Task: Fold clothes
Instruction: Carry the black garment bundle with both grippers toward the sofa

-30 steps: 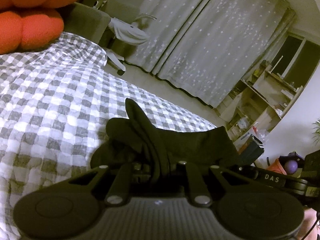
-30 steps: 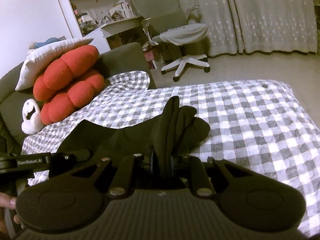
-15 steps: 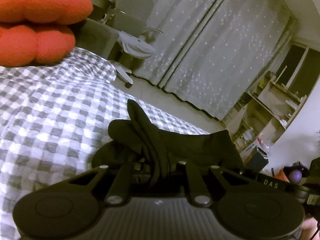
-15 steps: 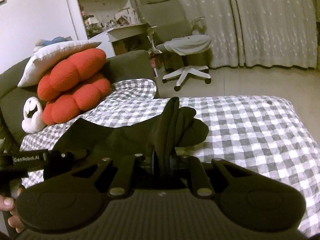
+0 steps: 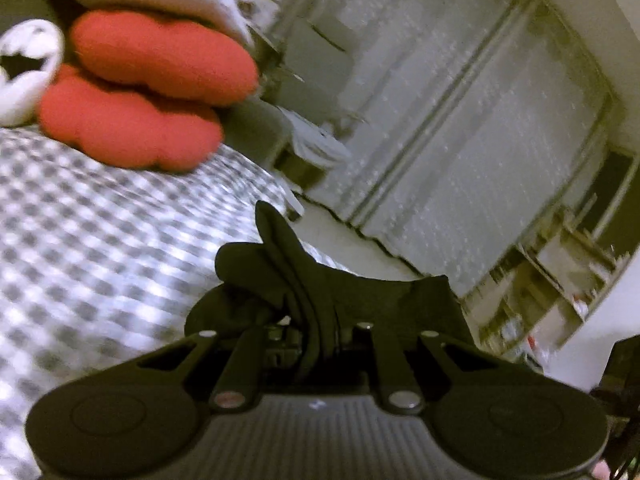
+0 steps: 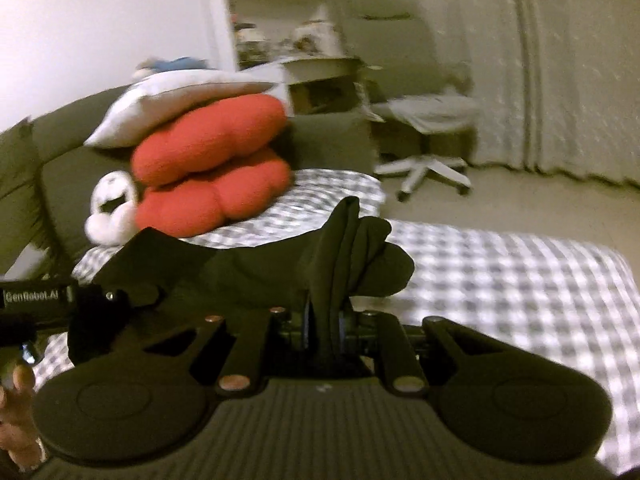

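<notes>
Both grippers have swung up and toward the head of the bed since a second ago, so the red cushions [image 6: 208, 164] and white pillow [image 6: 180, 96] now fill more of each blurred view. Bunched folds of the black garment [image 5: 360, 292] are clamped in the nearly closed left gripper [image 5: 316, 332] and right gripper [image 6: 326, 320]. It stretches between them above the grey-and-white checked bedspread [image 6: 500, 272].

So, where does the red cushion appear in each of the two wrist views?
Left wrist: red cushion upper left, above the checked bedcover.
Right wrist: red cushion left of centre, under a white pillow.
Shared landmark: the white office chair before the curtains.
</notes>
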`<state>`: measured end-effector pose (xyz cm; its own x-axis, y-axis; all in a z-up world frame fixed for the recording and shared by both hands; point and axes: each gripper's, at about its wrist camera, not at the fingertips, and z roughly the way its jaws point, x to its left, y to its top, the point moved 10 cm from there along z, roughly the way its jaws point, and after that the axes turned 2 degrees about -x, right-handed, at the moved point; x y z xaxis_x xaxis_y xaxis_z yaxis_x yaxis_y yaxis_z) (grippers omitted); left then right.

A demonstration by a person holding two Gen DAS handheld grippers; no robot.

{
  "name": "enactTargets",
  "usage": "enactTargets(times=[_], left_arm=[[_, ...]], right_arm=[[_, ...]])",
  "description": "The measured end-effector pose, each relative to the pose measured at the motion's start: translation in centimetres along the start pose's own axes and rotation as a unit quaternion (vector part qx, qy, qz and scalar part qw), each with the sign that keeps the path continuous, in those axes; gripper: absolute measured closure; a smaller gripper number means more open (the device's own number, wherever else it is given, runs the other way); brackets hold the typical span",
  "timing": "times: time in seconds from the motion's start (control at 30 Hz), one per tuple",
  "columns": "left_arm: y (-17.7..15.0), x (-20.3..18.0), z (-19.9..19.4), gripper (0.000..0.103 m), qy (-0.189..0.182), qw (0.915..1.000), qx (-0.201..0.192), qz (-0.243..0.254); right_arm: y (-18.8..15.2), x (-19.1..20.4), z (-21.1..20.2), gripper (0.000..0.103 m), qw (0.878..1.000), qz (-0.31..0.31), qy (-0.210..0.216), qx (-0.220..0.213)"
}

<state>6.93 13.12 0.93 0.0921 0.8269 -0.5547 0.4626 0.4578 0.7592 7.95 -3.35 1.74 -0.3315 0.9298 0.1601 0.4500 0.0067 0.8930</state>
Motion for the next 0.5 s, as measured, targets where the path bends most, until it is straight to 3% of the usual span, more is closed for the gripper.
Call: enactTargets(times=[0.27, 0.5], left_arm=[[5.5, 6.7, -8.1, 0.091, 0.046, 0.9937, -0.087, -0.055], [10.6, 13.8, -15.7, 0.091, 0.116, 0.9748, -0.175, -0.077]], right_arm=[[3.1, 10.6, 3.1, 0.089, 0.994, -0.052, 0.1, -0.004], [5.7, 22.7, 5.9, 0.089, 0.974, -0.118, 0.193, -0.009]])
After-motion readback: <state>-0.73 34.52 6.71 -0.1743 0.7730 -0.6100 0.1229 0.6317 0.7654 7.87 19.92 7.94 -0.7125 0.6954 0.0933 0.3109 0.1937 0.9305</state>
